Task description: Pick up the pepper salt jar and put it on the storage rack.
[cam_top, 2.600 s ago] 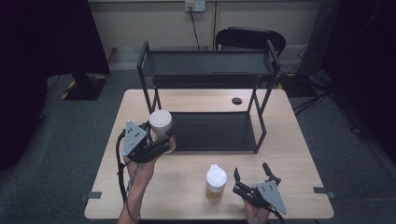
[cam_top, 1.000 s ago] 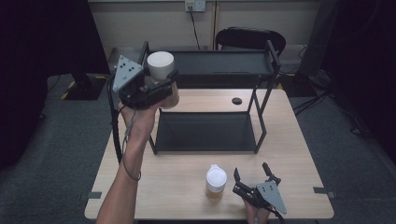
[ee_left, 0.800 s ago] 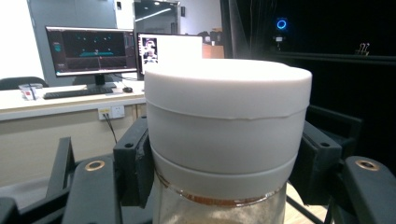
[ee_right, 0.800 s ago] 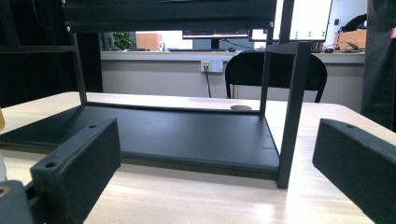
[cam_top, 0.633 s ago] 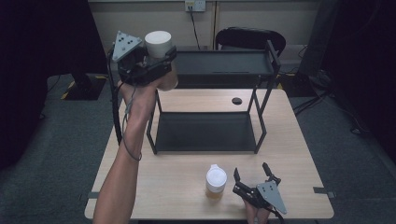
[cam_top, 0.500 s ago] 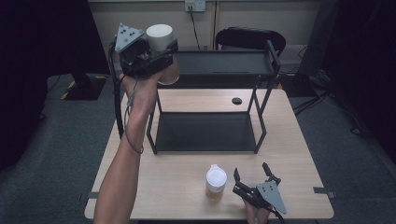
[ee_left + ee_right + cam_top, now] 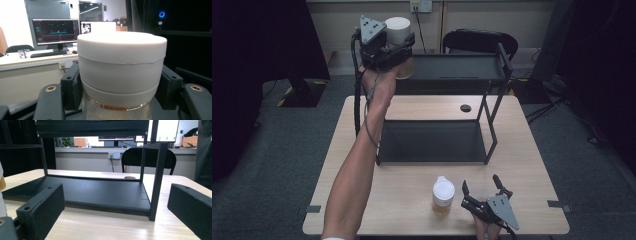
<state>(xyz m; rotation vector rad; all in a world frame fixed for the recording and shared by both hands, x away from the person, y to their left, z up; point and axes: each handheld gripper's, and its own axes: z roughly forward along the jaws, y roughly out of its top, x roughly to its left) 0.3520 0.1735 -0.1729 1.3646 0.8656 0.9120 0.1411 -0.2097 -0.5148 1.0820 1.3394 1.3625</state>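
Placement looks to be the step in hand, judging from how I hold things. From the high view, my left gripper [image 7: 393,50] is clamped on a white-lidded jar [image 7: 399,35], raised at the near-left corner of the black two-tier rack [image 7: 492,125], level with its top shelf [image 7: 452,67]; the next move, I judge, calls for carrying the jar over the rim and setting it down upright on that shelf. A second jar [image 7: 443,196] stands on the table [image 7: 522,150] in front of the rack, just beside my right gripper [image 7: 482,192], whose jaws are spread and hold nothing. In the left gripper view, the jar's lid [image 7: 122,62] sits squarely between my jaws, pads pressed to both sides below it. In the right gripper view, my jaws stand wide apart, facing the rack's bottom shelf [image 7: 87,190].
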